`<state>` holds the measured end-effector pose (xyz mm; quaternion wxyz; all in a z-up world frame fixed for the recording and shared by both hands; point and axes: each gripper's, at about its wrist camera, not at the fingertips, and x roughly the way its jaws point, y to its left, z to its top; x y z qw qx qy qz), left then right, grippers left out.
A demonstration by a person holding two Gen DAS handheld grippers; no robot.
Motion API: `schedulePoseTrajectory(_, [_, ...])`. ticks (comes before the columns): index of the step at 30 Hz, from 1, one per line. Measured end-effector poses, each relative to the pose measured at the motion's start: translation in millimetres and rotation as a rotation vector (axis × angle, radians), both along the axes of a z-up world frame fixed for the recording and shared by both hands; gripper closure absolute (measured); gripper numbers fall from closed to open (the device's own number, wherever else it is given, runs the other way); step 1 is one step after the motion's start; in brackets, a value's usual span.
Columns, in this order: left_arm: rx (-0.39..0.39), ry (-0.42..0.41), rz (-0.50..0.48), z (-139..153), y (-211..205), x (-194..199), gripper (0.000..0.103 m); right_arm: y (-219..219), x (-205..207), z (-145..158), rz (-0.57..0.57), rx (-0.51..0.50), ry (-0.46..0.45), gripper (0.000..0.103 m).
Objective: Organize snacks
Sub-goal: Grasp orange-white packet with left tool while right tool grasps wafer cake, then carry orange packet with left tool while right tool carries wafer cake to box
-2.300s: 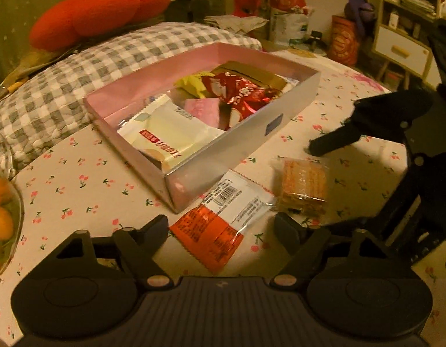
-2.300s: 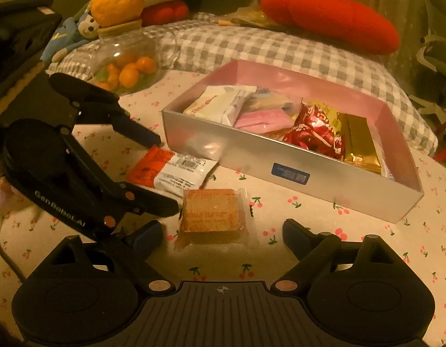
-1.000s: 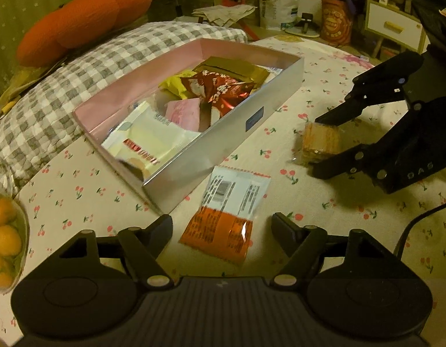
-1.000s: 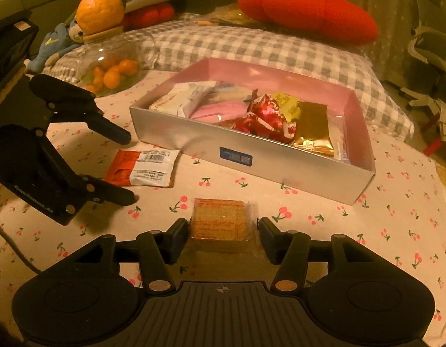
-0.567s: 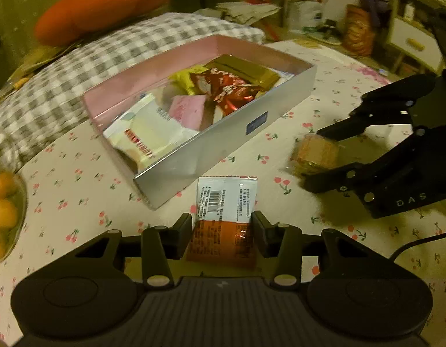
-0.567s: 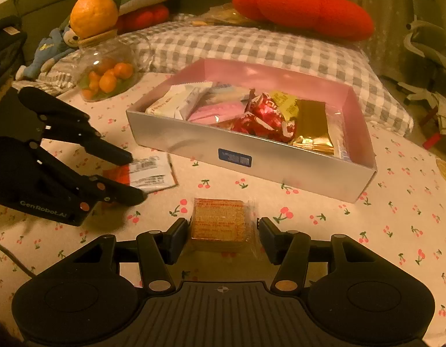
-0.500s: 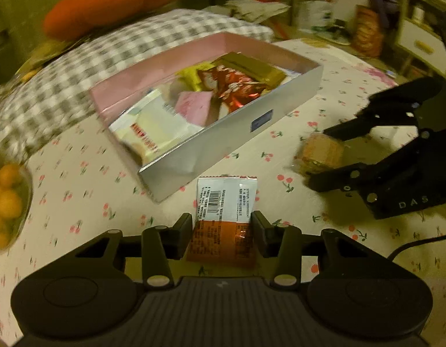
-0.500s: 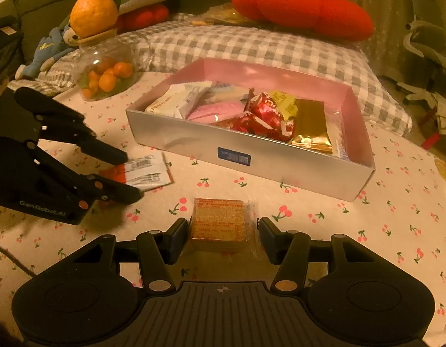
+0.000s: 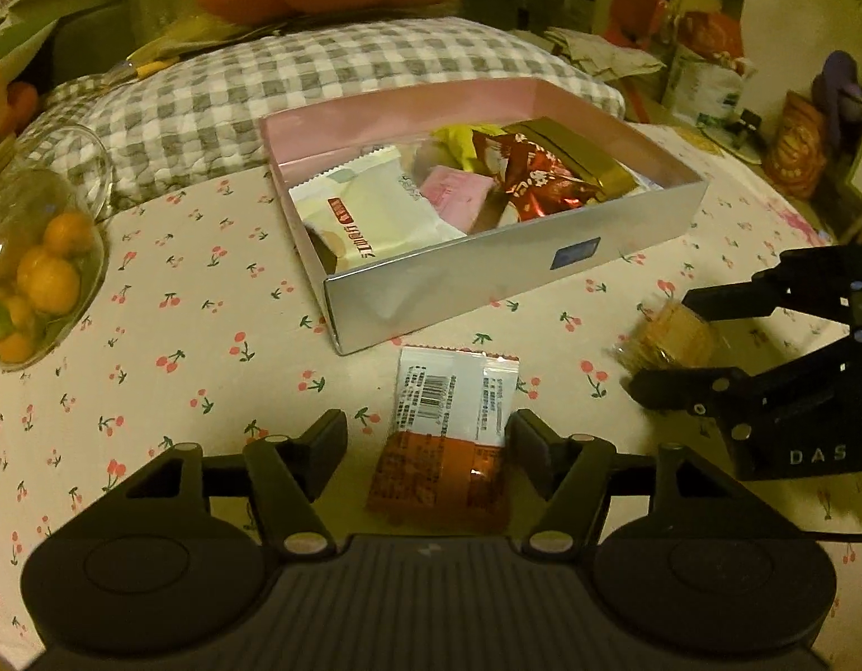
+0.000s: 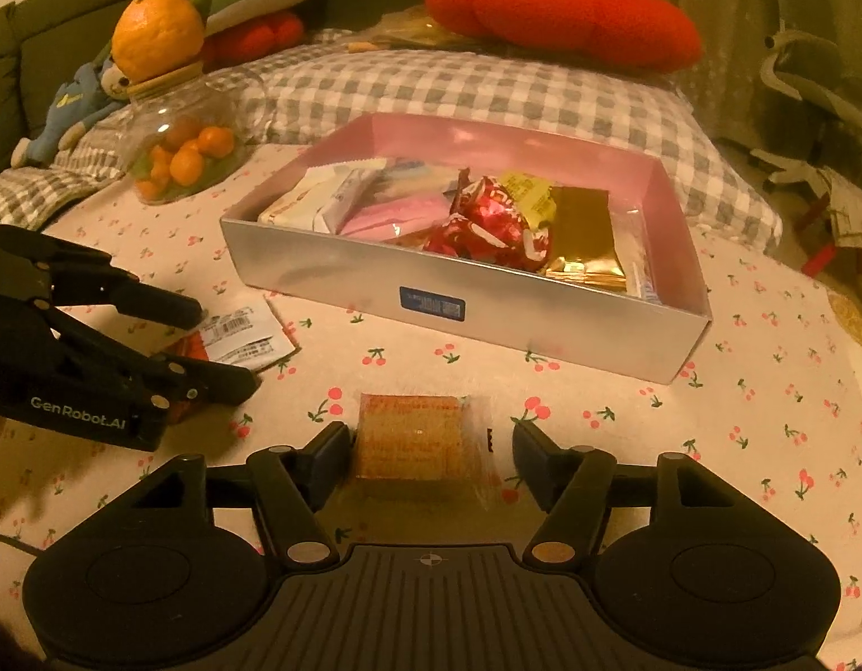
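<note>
Snacks (image 9: pixel 450 436) (image 10: pixel 417 442) lie between level, parted (both grippers) fingers (image 9: pixel 534 447).

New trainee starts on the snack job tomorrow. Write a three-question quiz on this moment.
1. True or false: the orange-and-white packet lies on the cherry tablecloth, outside the silver box.
2. What sits between the fingers of the right gripper? A: wrapped wafer. B: banana. C: spoon.
3. Fill in: the glass jar holds small ____.
Key: 1 true; 2 A; 3 oranges.
</note>
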<state>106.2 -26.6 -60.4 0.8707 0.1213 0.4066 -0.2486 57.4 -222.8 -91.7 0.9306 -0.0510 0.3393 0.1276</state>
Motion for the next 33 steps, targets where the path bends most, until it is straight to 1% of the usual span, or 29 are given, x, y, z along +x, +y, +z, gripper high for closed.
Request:
schedulePoseTrajectory(3, [-0.004,-0.009,0.005,0.4,-2.4,-3.7,0.051,1.6,0.1,0.1,-0.002,-0.005,-0.002,0.041])
schedulePoseTrajectory(5, [-0.004,-0.012,0.011,1.7,-5.4,-6.8,0.062,2.3,-0.3,0.8,0.007,0.001,0.000,0.049])
schedulePoseTrajectory(8, [0.006,-0.014,0.034,2.2,-10.0,-10.0,0.066,5.7,-1.2,2.5,0.019,-0.003,0.003,0.059])
schedulePoseTrajectory(13, [-0.016,0.015,0.070,4.9,-9.8,-10.1,0.067,8.8,-2.2,5.6,0.022,-0.005,0.013,0.061])
schedulePoseTrajectory(18, [-0.049,0.028,0.102,11.3,-5.2,-10.1,0.067,8.5,-3.1,12.1,0.020,0.002,0.008,0.061])
schedulePoseTrajectory(28, [-0.143,-0.016,0.116,48.8,0.9,-6.8,0.067,-12.0,1.1,43.7,-0.017,0.065,-0.052,0.061])
schedulePoseTrajectory(33, [-0.161,-0.038,0.115,61.1,-6.1,4.0,0.067,-25.8,14.1,58.1,-0.059,0.095,-0.081,0.061])
